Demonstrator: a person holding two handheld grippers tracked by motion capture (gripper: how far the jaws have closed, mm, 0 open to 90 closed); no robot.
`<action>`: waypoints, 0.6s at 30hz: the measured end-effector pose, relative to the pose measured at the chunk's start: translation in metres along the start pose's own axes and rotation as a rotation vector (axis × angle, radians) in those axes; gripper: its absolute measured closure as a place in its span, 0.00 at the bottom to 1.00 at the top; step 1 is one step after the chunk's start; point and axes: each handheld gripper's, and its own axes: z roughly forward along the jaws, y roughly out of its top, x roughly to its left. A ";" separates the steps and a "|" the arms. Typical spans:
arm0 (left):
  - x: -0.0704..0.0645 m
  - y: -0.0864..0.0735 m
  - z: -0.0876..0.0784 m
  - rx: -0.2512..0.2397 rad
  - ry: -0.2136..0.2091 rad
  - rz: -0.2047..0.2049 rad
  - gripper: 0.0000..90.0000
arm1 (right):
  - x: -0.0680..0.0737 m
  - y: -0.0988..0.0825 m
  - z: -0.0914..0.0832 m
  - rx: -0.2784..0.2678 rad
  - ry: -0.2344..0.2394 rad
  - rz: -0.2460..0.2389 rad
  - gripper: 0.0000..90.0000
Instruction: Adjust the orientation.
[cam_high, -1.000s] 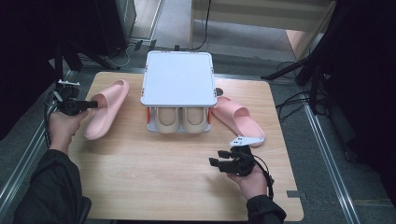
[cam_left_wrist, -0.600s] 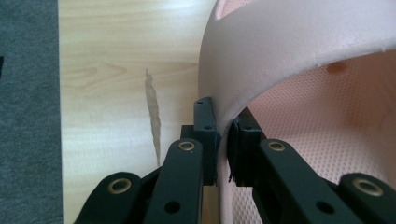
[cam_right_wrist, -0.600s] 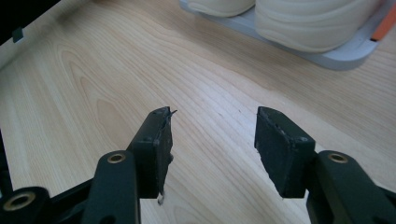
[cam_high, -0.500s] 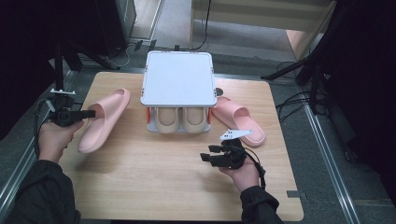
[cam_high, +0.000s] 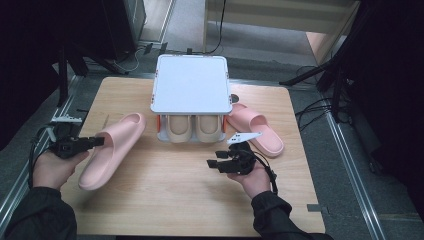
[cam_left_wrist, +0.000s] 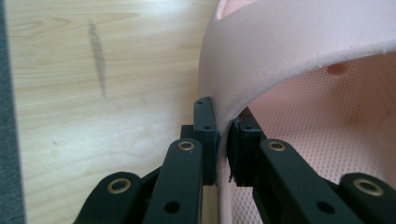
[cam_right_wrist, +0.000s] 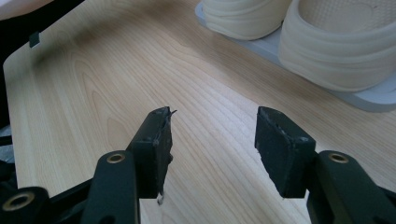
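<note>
Left hand-held gripper (cam_left_wrist: 223, 140) is pinching the pink slipper (cam_high: 112, 148) by its strap edge; foam looking soft, light, bendy. Right hand-held gripper (cam_right_wrist: 212, 140) is hovering wide, empty, over the tabletop (cam_high: 165, 200).

Across the high view, the left gripper (cam_high: 96, 141) drags the pink slipper (cam_high: 112, 149) it clamps by the strap away from the upper left of the table (cam_high: 165, 200), down toward the lower left; the slipper's heel end now sits nearer the front edge. The right gripper (cam_high: 214, 163), jaws apart, drifts left toward the frame's centre.
</note>
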 end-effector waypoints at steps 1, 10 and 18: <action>-0.004 -0.002 -0.002 -0.003 -0.007 0.005 0.93 | 0.000 0.001 0.001 0.002 0.000 -0.002 0.52; -0.038 -0.016 0.000 -0.001 -0.062 0.080 0.93 | 0.001 0.007 0.006 0.008 0.012 -0.011 0.52; -0.076 -0.018 0.026 0.059 -0.155 0.192 0.92 | 0.001 0.006 0.005 0.005 0.004 -0.012 0.52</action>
